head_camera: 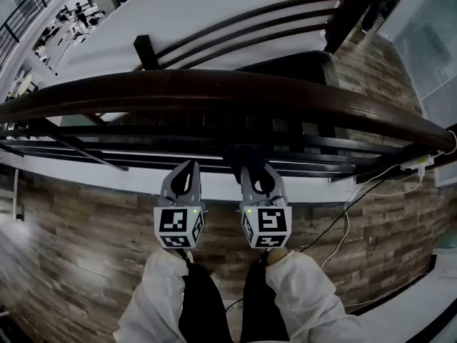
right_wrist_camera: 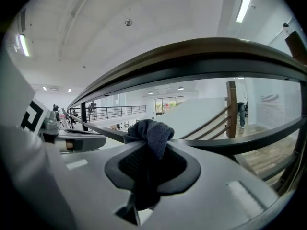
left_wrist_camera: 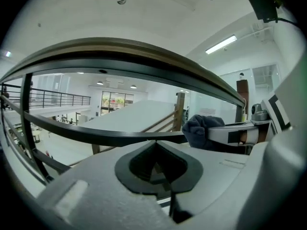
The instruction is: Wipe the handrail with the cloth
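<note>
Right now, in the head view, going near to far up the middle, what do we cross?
white sleeves → right gripper → cloth → black lower rails → wooden handrail → staircase railing

Your left grey two-jaw gripper (head_camera: 187,167) sits just left of your right grey two-jaw gripper (head_camera: 255,168), the two side by side. The dark blue bunched cloth (right_wrist_camera: 151,133) is clamped between the right gripper's jaws and sticks out past their tips. The left gripper's jaws are closed together with nothing between them. The dark brown curved wooden handrail (head_camera: 214,91) runs crosswise ahead of and above both grippers. The thin black metal bars (head_camera: 128,147) cross below the handrail, just ahead of the jaw tips. A thin white cable (head_camera: 348,224) lies on the wood-plank floor (head_camera: 71,234) to the right of your right gripper.
</note>
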A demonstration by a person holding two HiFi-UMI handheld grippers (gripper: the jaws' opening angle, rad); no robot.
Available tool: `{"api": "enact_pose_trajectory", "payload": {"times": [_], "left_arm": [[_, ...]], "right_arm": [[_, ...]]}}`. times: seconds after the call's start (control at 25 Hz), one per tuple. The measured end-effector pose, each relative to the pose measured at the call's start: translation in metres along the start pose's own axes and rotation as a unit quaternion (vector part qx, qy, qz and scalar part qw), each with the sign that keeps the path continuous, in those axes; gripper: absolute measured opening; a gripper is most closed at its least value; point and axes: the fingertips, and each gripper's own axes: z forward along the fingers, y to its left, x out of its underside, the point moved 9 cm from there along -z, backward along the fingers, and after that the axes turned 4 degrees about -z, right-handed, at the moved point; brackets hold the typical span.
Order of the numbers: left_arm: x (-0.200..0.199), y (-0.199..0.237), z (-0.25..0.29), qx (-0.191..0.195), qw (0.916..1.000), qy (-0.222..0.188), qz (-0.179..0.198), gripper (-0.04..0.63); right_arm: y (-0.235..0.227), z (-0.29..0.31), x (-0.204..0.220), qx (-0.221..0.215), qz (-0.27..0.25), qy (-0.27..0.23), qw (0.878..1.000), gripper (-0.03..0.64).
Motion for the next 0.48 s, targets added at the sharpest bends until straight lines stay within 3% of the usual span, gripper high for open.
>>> {"api": "enact_pose_trajectory", "payload": {"times": [0.48], "left_arm": [[0.012,0.187,-0.089,-0.125,0.992,-0.006,-0.021,-0.002]], "right_arm": [[0.183,0.097,0.005,-0.12,-0.015,0.017,0.993,0.067]]}}
